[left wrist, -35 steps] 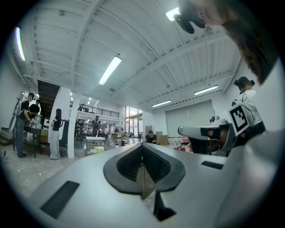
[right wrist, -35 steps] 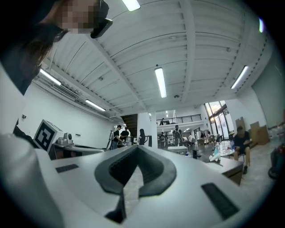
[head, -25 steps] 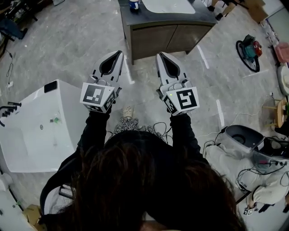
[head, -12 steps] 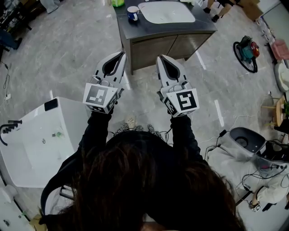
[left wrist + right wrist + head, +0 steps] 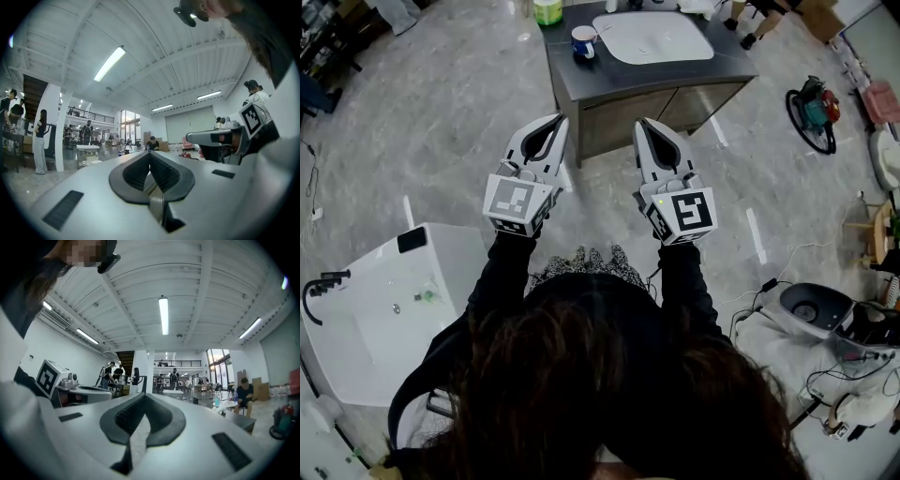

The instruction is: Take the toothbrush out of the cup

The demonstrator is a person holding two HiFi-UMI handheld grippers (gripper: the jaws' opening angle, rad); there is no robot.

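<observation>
A blue cup (image 5: 583,41) with a white inside stands on the dark top of a vanity cabinet (image 5: 649,86), left of its white basin (image 5: 652,36). I cannot make out a toothbrush in the cup at this size. My left gripper (image 5: 556,122) and right gripper (image 5: 645,125) are held side by side in front of the cabinet, short of it and pointing level at it. Both are shut with nothing between the jaws. In the left gripper view the left gripper (image 5: 150,154) is closed to a point, as is the right gripper (image 5: 143,395) in its own view.
A green container (image 5: 548,9) stands at the cabinet's back left corner. A white bathtub (image 5: 384,309) lies on the floor at the left. At the right are a round machine (image 5: 806,307) with cables and a red-green tool (image 5: 815,101). Several people stand far off in the hall.
Both grippers and the person have moved forward toward the cabinet. The cabinet sits lower in the view now, and the cup, basin and green container show fully.
</observation>
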